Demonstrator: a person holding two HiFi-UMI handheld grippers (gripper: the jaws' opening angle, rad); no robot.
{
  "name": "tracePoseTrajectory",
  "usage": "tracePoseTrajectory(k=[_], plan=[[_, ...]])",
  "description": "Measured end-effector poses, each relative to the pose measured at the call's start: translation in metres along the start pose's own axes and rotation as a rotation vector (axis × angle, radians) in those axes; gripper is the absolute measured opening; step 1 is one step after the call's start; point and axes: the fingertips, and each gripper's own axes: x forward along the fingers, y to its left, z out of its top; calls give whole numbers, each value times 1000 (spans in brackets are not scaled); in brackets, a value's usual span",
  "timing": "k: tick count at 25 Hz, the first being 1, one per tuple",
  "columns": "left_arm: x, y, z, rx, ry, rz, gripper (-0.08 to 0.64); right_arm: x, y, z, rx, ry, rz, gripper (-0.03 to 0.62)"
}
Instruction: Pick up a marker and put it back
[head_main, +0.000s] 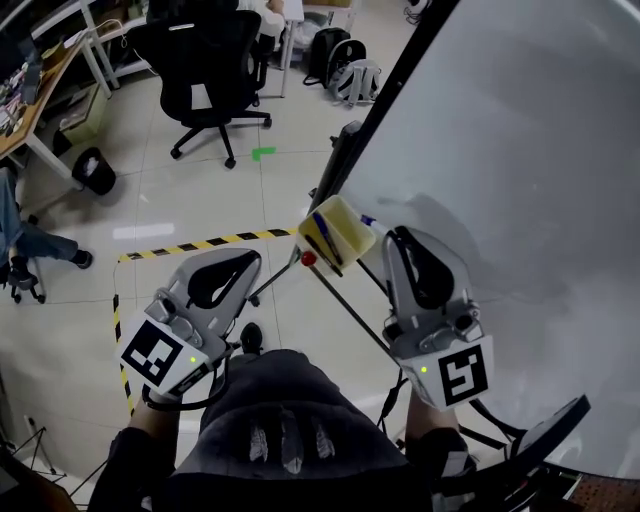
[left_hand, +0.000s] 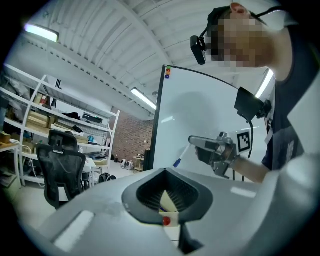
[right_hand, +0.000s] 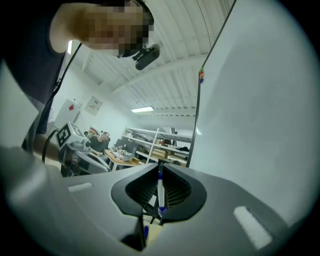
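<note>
A white marker with a blue cap (head_main: 368, 220) is held in my right gripper (head_main: 395, 236), which is shut on it just in front of the whiteboard (head_main: 520, 200). In the right gripper view the marker (right_hand: 160, 192) stands upright between the closed jaws (right_hand: 160, 165). My left gripper (head_main: 252, 262) is shut with nothing in it, left of the board's tray rail (head_main: 350, 310). A yellowish eraser (head_main: 338, 232) and a small red cap (head_main: 308, 259) sit at the rail's far end. The left gripper view shows my right gripper with the marker (left_hand: 181, 156) beyond the left jaws (left_hand: 165, 171).
A black office chair (head_main: 205, 75) stands on the tiled floor at the back left. Yellow-black hazard tape (head_main: 200, 243) crosses the floor near a black bin (head_main: 93, 170). Backpacks (head_main: 350, 75) lie near the board's far end. Someone's leg (head_main: 30, 245) shows at the left edge.
</note>
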Motion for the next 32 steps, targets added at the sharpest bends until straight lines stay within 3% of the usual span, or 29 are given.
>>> tracePoseTrajectory(k=[5, 14, 20, 26, 32], plan=[[-16, -15, 5, 21, -18, 23, 6, -18, 15, 27, -23, -69, 35, 29], [-29, -32, 31, 52, -25, 90, 6, -36, 17, 36, 14, -69, 88, 29], [-54, -77, 27, 82, -29, 178, 6, -76, 31, 20, 65, -61, 153, 29], [-80, -86, 48, 111, -76, 229, 6, -82, 51, 41, 49, -92, 200, 29], [-113, -92, 69, 146, -132, 230, 6, -87, 85, 49, 31, -80, 212, 29]])
